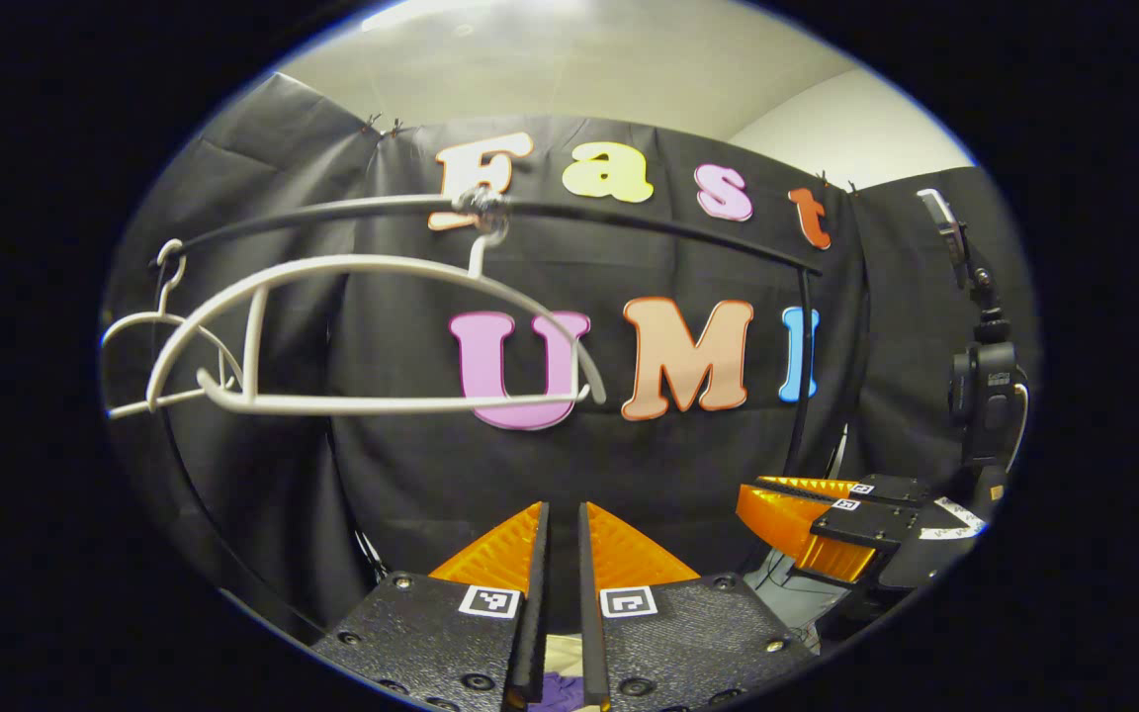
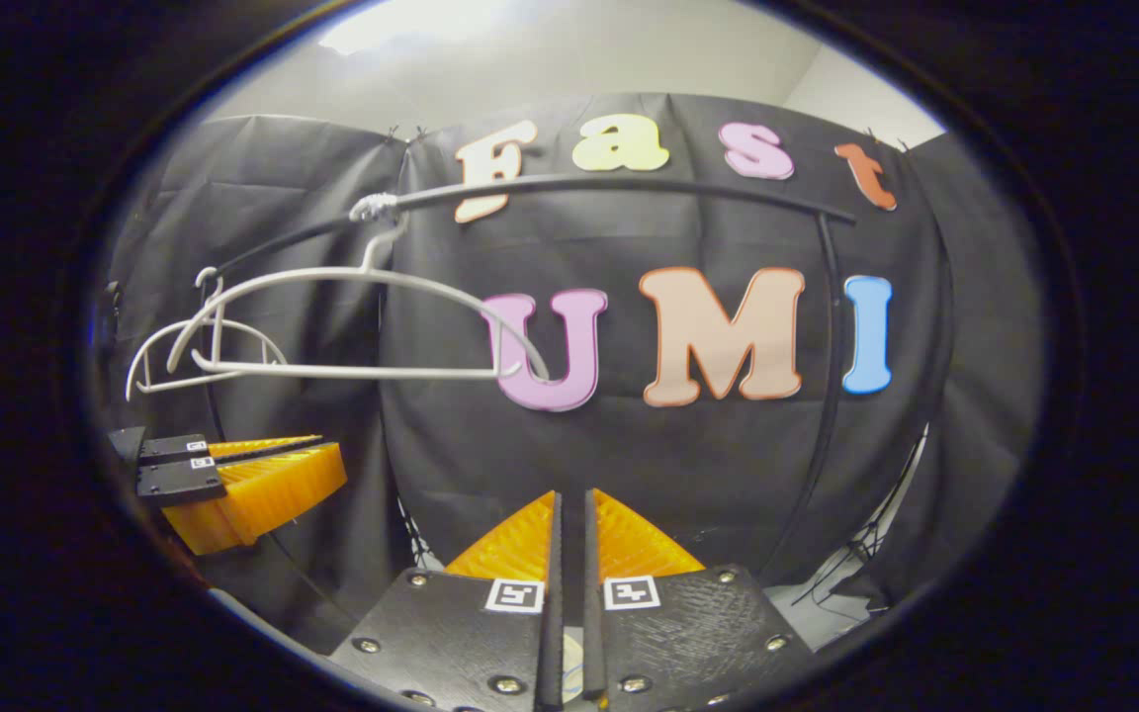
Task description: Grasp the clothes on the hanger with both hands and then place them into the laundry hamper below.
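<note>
Booth walled with black cloth, pale ceiling seen above it. A thin black curved metal rail (image 1: 629, 222) is seen running across the upper part of the cloth, carried at its right end by a black upright post (image 1: 805, 366).

Two bare white plastic hangers are hooked on the rail. The larger white hanger (image 1: 372, 400) is hung by its hook near the middle of the rail, its lower bar roughly level. The smaller white hanger (image 1: 139, 331) is hung at the left end of the rail, just beside and partly behind the larger one. No garment is seen on either hanger. The same hangers are seen in the right gripper view, larger (image 2: 352, 372) and smaller (image 2: 149, 361).

Left gripper (image 1: 563, 529) is seen at the bottom of its own view, fingers drawn nearly together with a narrow slit between them, nothing clamped at the tips. A scrap of purple fabric (image 1: 558, 692) is glimpsed low in the slit, below the fingers; contact cannot be told. Right gripper (image 2: 569, 524) is seen likewise at the bottom of its view, fingers closed to a thin gap, nothing held.

Each gripper is also caught in the other's view: right gripper at lower right (image 1: 807, 514), left gripper at lower left (image 2: 263, 475), both below the hangers and apart from them.

A black camera on a stand (image 1: 985, 396) is seen at the right edge of the booth.
</note>
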The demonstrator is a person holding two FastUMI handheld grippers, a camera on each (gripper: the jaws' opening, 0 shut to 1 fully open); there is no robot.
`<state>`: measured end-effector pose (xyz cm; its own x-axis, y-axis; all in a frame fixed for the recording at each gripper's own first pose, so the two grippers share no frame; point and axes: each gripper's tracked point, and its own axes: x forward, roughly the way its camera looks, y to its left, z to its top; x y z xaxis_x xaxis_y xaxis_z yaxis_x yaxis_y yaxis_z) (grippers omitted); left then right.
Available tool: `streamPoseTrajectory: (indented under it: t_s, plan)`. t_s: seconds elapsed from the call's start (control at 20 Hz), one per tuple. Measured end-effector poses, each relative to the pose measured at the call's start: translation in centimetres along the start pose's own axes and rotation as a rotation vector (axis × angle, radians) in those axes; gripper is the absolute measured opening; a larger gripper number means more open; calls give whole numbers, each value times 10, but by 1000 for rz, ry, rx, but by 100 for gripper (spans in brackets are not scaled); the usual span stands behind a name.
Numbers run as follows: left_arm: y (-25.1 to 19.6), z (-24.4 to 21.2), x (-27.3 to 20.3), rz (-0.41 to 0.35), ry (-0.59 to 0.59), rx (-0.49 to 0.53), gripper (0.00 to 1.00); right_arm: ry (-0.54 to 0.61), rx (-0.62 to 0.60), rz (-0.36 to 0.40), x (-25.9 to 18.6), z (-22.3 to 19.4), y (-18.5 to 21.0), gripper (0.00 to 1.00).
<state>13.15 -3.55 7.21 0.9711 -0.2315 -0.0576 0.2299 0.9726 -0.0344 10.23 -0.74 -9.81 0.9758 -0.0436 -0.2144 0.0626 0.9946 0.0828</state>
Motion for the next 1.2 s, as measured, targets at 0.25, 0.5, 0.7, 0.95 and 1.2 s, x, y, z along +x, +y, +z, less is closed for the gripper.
streamPoseTrajectory:
  t_s: [0.25, 0.5, 0.7, 0.95, 1.2]
  plan:
    - [-22, 47, -17, -10, -65, -26, 7, -106, 20, -9, -31, 56, -15, 8]
    - [-43, 77, -37, -20, -117, -34, 22, -182, -5, -9, -62, 92, -26, 10]
    - [-62, 90, -47, -27, -149, -36, 61, -221, -11, -5, -81, 110, -32, 34]
    - [-72, 94, -56, -19, -162, -57, 92, -238, -17, -1, -100, 118, -42, 75]
    - [-82, 98, -62, -14, -172, -54, 92, -245, -8, -9, -112, 124, -54, 86]
